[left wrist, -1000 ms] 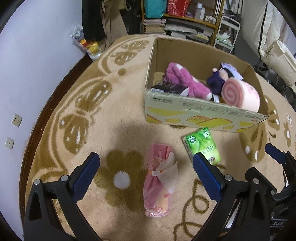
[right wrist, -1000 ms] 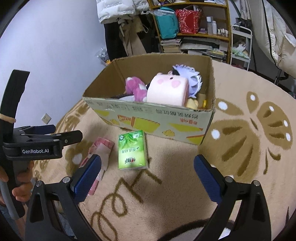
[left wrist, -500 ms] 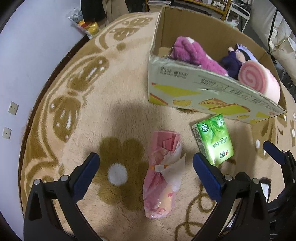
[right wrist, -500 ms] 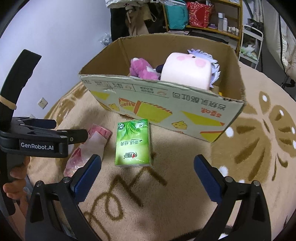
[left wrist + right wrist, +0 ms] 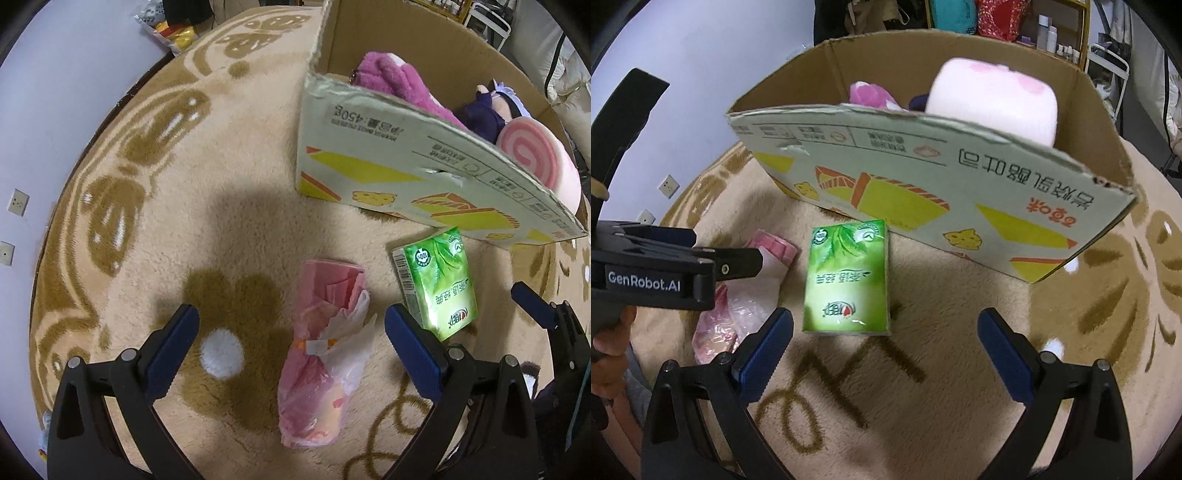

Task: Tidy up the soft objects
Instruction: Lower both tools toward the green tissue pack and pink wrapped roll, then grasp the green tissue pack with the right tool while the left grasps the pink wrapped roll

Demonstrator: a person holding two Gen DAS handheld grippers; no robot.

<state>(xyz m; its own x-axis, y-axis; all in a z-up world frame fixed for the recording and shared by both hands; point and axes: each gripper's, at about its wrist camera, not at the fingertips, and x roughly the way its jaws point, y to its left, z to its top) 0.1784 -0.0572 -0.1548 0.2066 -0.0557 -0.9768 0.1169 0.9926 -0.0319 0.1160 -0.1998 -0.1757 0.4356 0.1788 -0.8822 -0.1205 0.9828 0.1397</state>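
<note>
Both claws spread wide and empty: left gripper (image 5: 291, 339) straddling the pink plastic-wrapped pack (image 5: 321, 354), right gripper (image 5: 886, 343) near the green tissue pack (image 5: 846, 277), both on the carpet (image 5: 221, 221) before the cardboard box (image 5: 923, 177); centre each pack, then close gently.

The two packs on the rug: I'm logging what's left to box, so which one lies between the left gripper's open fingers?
The pink plastic-wrapped pack; it lies between the left gripper fingers, while the green tissue pack sits outside them, nearer the cardboard box.
</note>
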